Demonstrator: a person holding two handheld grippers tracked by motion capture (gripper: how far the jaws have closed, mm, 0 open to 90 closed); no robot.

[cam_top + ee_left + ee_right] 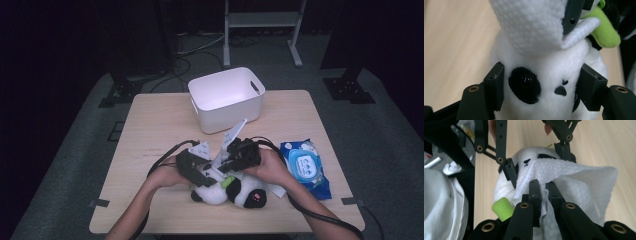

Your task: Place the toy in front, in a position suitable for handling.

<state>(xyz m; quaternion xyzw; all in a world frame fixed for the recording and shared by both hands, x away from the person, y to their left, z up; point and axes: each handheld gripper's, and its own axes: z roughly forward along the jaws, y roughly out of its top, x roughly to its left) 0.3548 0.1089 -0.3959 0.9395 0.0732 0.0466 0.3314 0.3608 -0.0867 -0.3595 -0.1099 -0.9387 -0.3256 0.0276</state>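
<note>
A black-and-white panda plush (235, 192) lies near the table's front edge, with a green plush piece (606, 32) by its neck. My left gripper (543, 87) has a pad pressed against each side of the panda's head (549, 75), one black eye patch between them. My right gripper (543, 187) is shut on a white wet wipe (579, 180), which drapes over the top of the panda's head (504, 187). In the high view the left gripper (202, 177) and right gripper (227, 165) meet over the plush, hands close together.
A white plastic bin (220, 80) stands at the table's far middle. A blue wet-wipe packet (305, 167) lies to the right of my right hand. The wooden table (150, 130) has bare room on the left. White clothing (441, 202) shows beside the table.
</note>
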